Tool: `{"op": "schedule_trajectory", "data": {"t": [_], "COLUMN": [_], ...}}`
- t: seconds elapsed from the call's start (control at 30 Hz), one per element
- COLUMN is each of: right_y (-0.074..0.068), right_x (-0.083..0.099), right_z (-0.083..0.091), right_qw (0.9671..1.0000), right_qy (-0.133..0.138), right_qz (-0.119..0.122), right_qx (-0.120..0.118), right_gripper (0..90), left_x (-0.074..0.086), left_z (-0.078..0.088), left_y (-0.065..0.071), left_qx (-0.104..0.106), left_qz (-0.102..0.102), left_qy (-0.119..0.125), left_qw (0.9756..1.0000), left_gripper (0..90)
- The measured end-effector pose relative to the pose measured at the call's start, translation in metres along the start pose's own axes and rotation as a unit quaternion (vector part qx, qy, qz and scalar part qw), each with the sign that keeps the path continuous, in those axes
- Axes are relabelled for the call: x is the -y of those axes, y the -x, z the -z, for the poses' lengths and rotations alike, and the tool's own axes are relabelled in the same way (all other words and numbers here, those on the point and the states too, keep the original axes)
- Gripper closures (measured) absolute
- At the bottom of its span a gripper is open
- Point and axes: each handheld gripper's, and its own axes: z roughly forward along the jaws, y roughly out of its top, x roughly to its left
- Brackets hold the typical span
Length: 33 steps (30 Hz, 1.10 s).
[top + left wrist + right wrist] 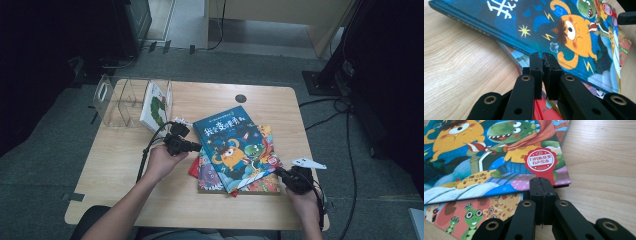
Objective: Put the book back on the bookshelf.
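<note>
With both the left gripper (pixel 192 146) and right gripper (pixel 281 173) squeezed shut on nothing, nudge the blue book (pixel 232 147), lying atop the pile mid-table, gently from both sides.

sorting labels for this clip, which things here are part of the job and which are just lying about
In the job:
- blue monster book on top of the stack
- left tool, shut, at its edge
- right tool, shut, at its corner

Lying about:
- clear book rack
- caterpillar book in it
</note>
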Motion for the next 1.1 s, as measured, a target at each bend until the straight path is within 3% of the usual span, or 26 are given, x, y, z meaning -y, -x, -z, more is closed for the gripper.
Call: {"op": "schedule_trajectory", "data": {"t": [0.6, 1.1], "right_y": [0.018, 0.028], "right_x": [-0.018, -0.036], "right_z": [-0.017, -0.035], "right_qw": [0.9998, 0.9994], "right_qy": [0.002, 0.011], "right_qz": [-0.019, -0.03], "right_qx": [0.011, 0.013], "right_gripper": [90.0, 90.0], "left_x": [0.021, 0.036], "left_z": [0.016, 0.027], "left_y": [-0.011, -0.015], "left_qx": [-0.017, -0.023], "left_qz": [0.032, 0.046], "left_qy": [0.011, 0.022], "left_qw": [0.9993, 0.9984], "left_gripper": [86.3, 86.3]}}
